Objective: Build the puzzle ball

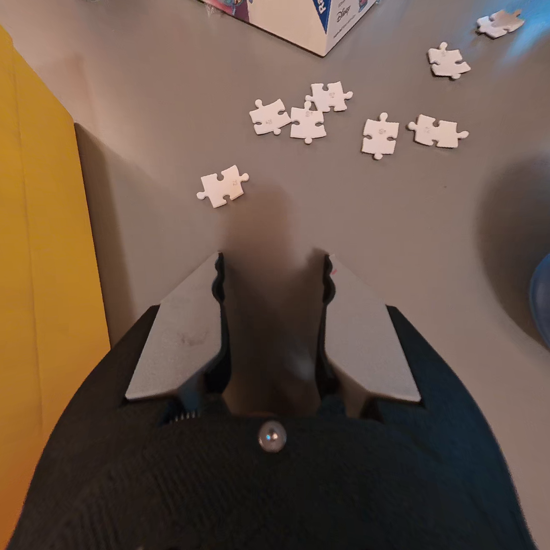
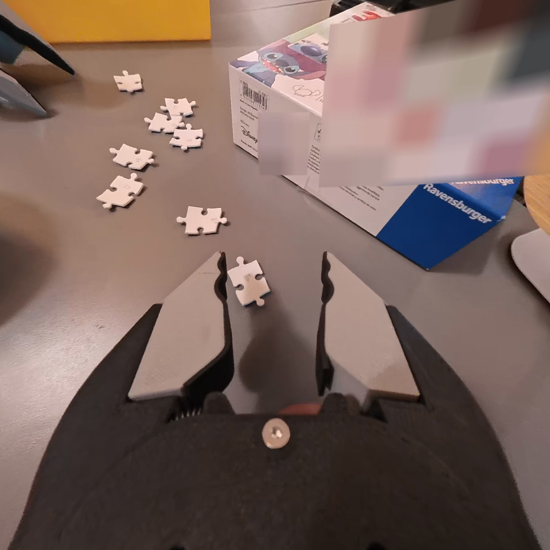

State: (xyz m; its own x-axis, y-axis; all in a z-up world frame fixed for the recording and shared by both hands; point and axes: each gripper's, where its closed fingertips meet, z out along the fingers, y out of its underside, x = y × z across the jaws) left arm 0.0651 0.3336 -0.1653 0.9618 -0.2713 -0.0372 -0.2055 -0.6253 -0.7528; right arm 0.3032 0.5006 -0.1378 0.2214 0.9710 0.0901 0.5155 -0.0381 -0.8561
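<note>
Several white puzzle pieces lie face down on the grey table (image 1: 387, 223). In the left wrist view my left gripper (image 1: 273, 256) is open and empty above the table; the nearest piece (image 1: 222, 186) lies ahead and to its left, a cluster of pieces (image 1: 300, 117) farther off. A blue rounded object (image 1: 540, 300), cut off by the right edge, shows there. In the right wrist view my right gripper (image 2: 273, 254) is open, with one piece (image 2: 249, 281) lying on the table between its fingers, close to the left finger (image 2: 218, 276). Another piece (image 2: 203, 220) lies just ahead.
The puzzle box (image 2: 372, 166) stands ahead and right of the right gripper; its corner shows in the left wrist view (image 1: 297, 26). A yellow panel (image 1: 35, 238) borders the table on the left. The other gripper (image 2: 29, 68) shows far left. A pale object (image 2: 532, 262) sits at the right edge. From the right gripper's tips to the pale object (image 2: 532, 262) is close to 20 centimetres.
</note>
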